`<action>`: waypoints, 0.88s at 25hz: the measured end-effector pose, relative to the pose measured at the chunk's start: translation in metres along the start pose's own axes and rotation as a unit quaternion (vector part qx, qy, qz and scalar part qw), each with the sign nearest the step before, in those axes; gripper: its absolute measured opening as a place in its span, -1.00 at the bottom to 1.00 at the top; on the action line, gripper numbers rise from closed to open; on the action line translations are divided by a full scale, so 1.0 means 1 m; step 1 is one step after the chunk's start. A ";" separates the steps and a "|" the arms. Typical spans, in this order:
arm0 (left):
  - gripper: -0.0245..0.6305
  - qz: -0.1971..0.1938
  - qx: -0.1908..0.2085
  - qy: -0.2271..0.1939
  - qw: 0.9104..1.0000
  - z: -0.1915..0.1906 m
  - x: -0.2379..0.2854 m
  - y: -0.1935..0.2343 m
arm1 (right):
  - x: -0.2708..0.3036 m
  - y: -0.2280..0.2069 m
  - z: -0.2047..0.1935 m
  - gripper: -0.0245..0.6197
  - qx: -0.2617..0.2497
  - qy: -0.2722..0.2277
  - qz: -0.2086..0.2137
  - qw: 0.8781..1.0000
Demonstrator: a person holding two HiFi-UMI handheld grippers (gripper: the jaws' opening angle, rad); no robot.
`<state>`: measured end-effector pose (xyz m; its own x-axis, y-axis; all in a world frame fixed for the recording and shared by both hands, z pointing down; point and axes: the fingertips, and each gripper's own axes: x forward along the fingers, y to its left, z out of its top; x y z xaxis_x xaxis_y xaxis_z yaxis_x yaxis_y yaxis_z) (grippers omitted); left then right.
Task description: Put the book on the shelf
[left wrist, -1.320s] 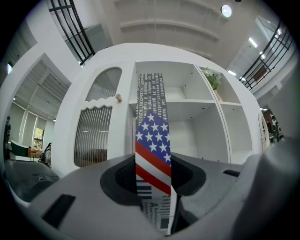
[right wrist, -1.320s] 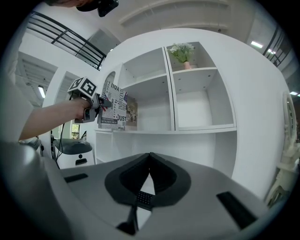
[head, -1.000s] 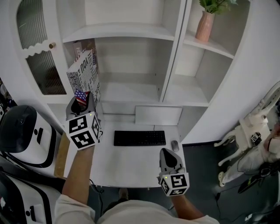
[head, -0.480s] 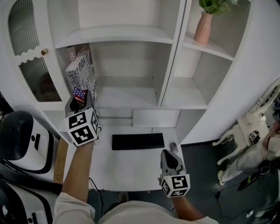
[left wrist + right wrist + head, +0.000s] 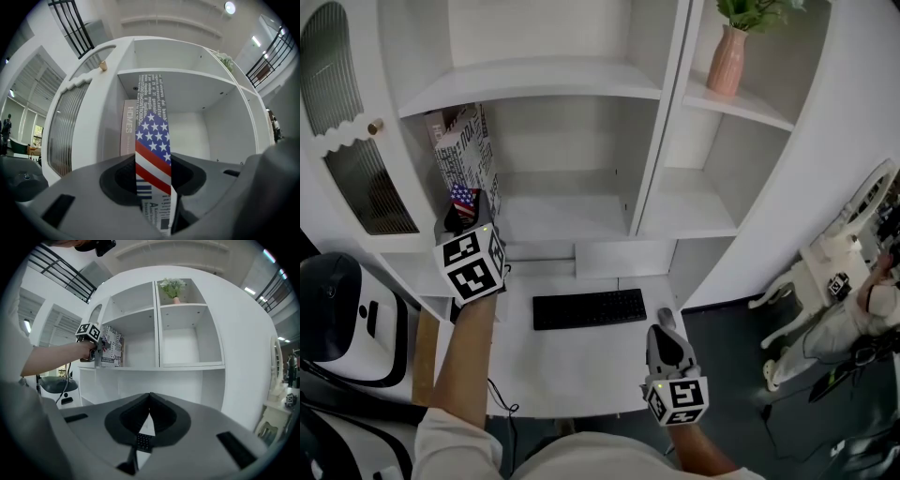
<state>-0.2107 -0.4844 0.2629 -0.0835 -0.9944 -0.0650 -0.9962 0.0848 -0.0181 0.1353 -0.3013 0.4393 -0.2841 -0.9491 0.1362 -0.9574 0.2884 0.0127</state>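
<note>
- Inside the shelf's (image 5: 567, 214) lower left compartment, a pale book (image 5: 128, 127) stands against the left wall.
- Patterned book (image 5: 467, 148) is upright beside it, clamped in the left gripper (image 5: 467, 208), forearm extended.
- Right gripper (image 5: 662, 330) hangs low over the desk (image 5: 581, 361), jaws together, empty.

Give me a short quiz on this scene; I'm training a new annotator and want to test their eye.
1. What is clamped between the fingers of the left gripper? A) a cup B) the book C) nothing
2. True or false: the right gripper holds the keyboard.
3. Fill in: the pink vase stands in the upper ___ compartment of the shelf.

Key: 1 B; 2 false; 3 right.
</note>
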 end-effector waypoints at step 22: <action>-0.46 0.003 -0.002 0.003 1.000 -0.004 0.056 0.005 | 0.024 -0.001 -0.006 -0.91 0.009 0.012 -0.022 1.000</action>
<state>-0.2209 -0.5404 0.2631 -0.0904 -0.9941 -0.0596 -0.9957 0.0914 -0.0136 0.1300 -0.3234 0.4487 -0.2401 -0.9575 0.1598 -0.9699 0.2433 0.0008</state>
